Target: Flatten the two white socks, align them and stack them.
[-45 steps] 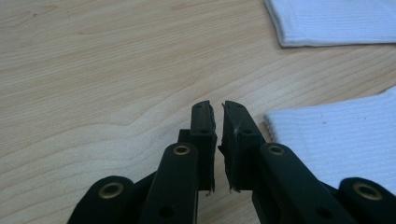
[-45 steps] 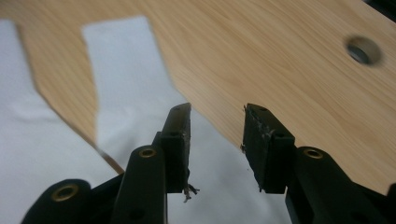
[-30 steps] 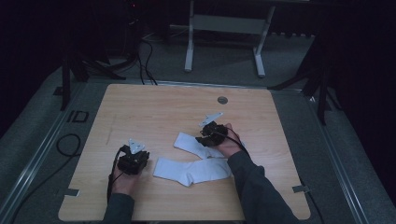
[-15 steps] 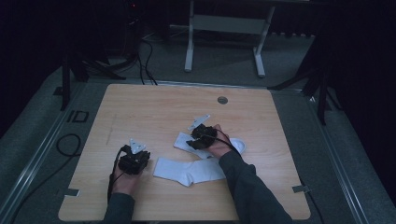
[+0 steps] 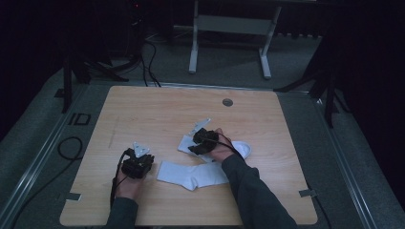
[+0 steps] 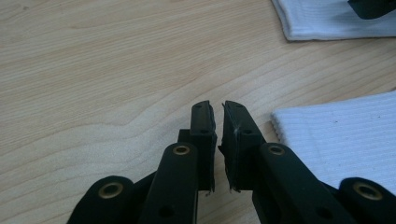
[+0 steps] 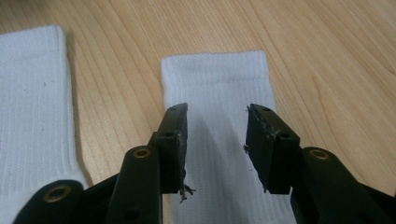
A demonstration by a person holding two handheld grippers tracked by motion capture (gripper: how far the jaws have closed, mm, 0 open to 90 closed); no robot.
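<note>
On the left of the high view, the left tool (image 5: 139, 162) rests low over the bare wooden tabletop (image 5: 157, 114), its jaws pressed almost together with only a thin slit between them and nothing caught there. In the left gripper view its tips (image 6: 217, 122) point at plain wood, and the ribbed cuff of the nearer white sock (image 6: 341, 140) lies just beside them to the right, apart from the jaws. In the high view that nearer sock (image 5: 191, 174) lies flat between the two hands, its cuff end close to the left tool. Farther right, the right tool (image 5: 200, 141) hovers over the farther white sock (image 5: 239, 149), which lies flat on the tabletop beyond the nearer one. In the right gripper view its jaws stand spread and have just been opening; the farther sock (image 7: 219, 88) runs lengthwise under the gap, its cuff edge ahead of the tips, and the pads do not press on the cloth. The other sock (image 7: 32, 107) lies alongside at the left edge of that view, separated by a strip of wood.
</note>
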